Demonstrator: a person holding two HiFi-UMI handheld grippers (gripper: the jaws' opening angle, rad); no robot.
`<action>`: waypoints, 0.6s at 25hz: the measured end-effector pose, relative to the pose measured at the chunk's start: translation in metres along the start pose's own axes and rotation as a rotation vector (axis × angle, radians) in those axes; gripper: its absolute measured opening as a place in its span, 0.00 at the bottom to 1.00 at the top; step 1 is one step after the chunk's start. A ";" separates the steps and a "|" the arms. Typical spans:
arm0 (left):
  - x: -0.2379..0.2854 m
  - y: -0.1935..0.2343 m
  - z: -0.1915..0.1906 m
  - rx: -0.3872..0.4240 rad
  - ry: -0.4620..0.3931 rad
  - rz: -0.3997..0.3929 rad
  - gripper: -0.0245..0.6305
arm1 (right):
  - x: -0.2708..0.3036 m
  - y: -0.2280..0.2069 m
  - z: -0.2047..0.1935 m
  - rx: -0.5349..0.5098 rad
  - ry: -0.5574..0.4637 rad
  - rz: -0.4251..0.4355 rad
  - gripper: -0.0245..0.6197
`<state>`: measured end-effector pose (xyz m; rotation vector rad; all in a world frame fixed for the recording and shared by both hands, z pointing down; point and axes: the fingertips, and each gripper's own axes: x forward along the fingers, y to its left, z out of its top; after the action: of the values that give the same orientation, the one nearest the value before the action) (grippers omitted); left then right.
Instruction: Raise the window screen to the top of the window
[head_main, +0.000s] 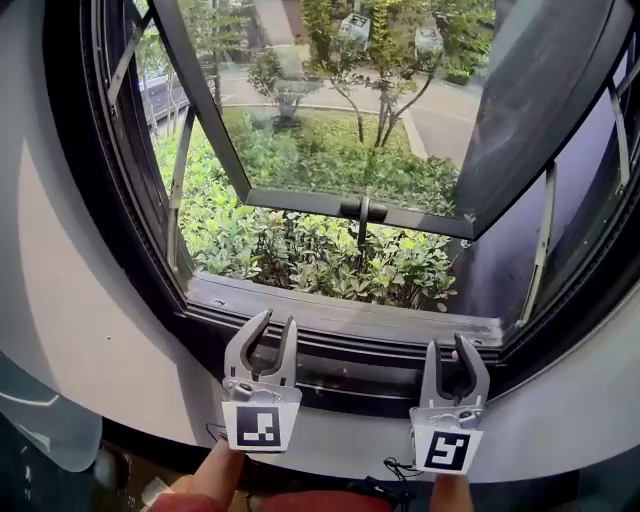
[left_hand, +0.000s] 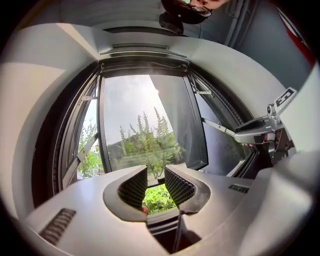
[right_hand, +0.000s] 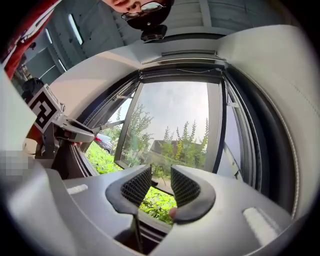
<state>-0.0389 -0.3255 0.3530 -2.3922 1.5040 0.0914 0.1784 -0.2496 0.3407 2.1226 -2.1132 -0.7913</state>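
Left gripper & right gripper, jaws apart w/ nothing between, at window frame's bottom edge; only gripper views show frame's top.

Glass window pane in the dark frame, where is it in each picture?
Head view: the glass window pane in the dark frame, top middle.
Left gripper view: pane, middle of the picture.
Right gripper view: pane, middle of the picture.
Shared landmark: green bushes below it.
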 end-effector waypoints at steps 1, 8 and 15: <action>-0.003 -0.002 -0.006 -0.014 0.005 0.001 0.19 | -0.004 0.006 -0.008 0.017 0.022 0.011 0.22; -0.020 -0.022 -0.047 -0.058 0.105 -0.032 0.19 | -0.028 0.038 -0.050 0.146 0.125 0.029 0.22; -0.032 -0.034 -0.070 -0.043 0.136 -0.037 0.19 | -0.037 0.050 -0.073 0.175 0.180 0.036 0.22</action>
<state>-0.0311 -0.3045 0.4342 -2.5048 1.5299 -0.0492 0.1624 -0.2409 0.4349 2.1362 -2.1898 -0.4079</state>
